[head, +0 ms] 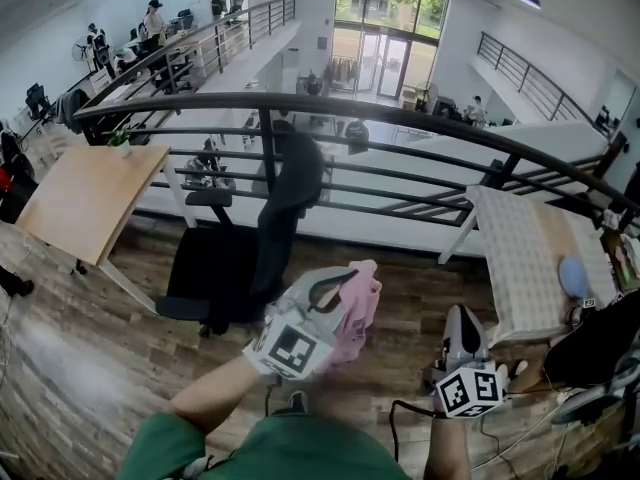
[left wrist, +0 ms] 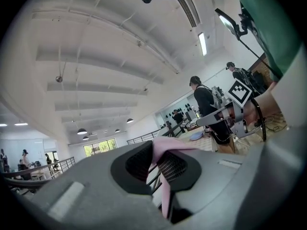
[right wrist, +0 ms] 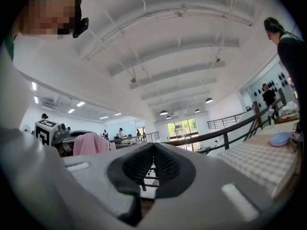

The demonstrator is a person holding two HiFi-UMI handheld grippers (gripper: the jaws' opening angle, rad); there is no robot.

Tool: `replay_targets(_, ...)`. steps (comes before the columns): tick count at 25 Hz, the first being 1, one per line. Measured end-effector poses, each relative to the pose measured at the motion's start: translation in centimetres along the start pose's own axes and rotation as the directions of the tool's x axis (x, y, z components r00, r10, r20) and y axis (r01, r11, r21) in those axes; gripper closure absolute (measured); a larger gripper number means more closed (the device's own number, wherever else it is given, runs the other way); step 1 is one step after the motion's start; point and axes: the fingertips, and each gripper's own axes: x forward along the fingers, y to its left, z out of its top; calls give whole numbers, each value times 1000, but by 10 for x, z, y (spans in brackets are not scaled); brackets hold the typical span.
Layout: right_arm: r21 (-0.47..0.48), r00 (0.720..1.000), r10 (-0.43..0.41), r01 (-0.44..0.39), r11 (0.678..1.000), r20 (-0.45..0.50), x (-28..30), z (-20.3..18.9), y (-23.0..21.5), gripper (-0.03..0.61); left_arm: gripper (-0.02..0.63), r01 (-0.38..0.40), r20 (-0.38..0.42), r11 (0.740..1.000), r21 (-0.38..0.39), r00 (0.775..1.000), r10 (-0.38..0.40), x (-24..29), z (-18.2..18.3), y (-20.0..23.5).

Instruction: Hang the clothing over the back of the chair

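My left gripper [head: 335,282] is shut on a pink piece of clothing [head: 360,306], which bunches to the right of its jaws. In the left gripper view the pink clothing [left wrist: 165,150] is pinched between the dark pads [left wrist: 139,163] and hangs down. My right gripper [head: 462,320] is to the right at the same level, shut with nothing in it; its pads [right wrist: 165,166] meet. A black office chair [head: 210,268] stands ahead and to the left by the railing, with a dark garment [head: 290,193] draped over its back.
A black metal railing [head: 400,118] runs across in front, with a drop behind it. A wooden table [head: 90,198] stands at the left. At the right is a table with a checked cloth [head: 520,258] and a blue round thing [head: 574,276]. People stand nearby.
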Motion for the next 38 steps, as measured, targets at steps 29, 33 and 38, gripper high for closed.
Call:
replay_targets(29,38,948,312,-310,950,-62,303,-30,-76,575,586,-266,-112,964,18,957,266,173,-95,145)
replay_targets(33,53,921,384,-381,923,-69,344,-22,-84,575,586,-314,-150,947,69,935,321,204,-89,167)
replay_targets(38,85,878,468,-462,883,-97,393,-28,-83,575,586,-371,-189,924,88,905,381,237,-88,199)
